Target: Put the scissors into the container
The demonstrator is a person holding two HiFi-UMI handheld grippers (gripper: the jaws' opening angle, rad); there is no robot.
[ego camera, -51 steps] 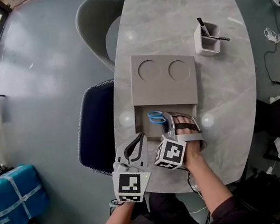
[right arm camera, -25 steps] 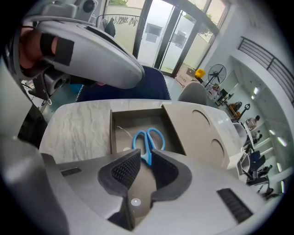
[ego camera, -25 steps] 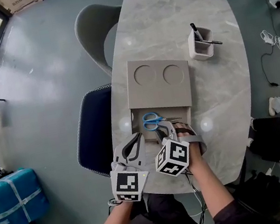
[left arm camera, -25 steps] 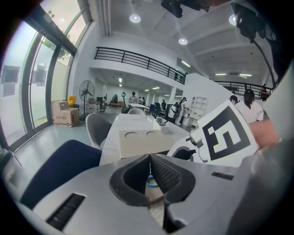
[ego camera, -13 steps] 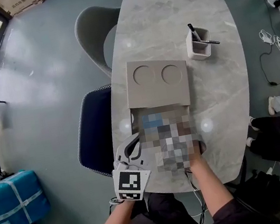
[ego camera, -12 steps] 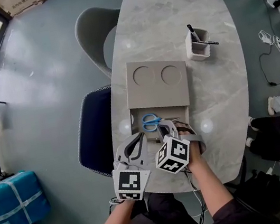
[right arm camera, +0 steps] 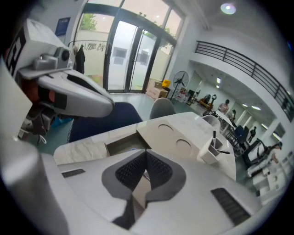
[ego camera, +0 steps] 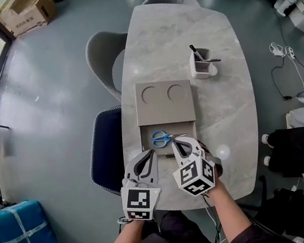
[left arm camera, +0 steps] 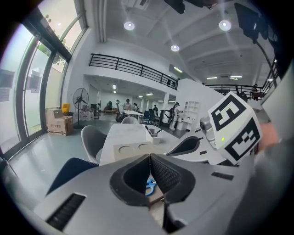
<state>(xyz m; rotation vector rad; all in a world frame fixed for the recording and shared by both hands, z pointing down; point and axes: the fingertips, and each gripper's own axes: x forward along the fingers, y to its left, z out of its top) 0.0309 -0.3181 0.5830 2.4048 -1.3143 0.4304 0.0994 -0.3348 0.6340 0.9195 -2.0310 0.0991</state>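
The blue-handled scissors lie flat in the open drawer of the tan box, blades pointing right. In the left gripper view a blue handle of the scissors shows just below the meeting pads. My left gripper is shut and empty, hovering at the drawer's near left corner. My right gripper is also shut with nothing in it, above the drawer's near edge, just right of the scissors. Both sets of pads touch in the gripper views: the left gripper and the right gripper.
A white pen holder with pens stands on the marble table beyond the box. The box lid has two round recesses. A dark blue chair and a grey chair stand on the left.
Both grippers have lifted and drawn back toward the table's near edge. The right gripper has come away from the scissors, which stay in the drawer.
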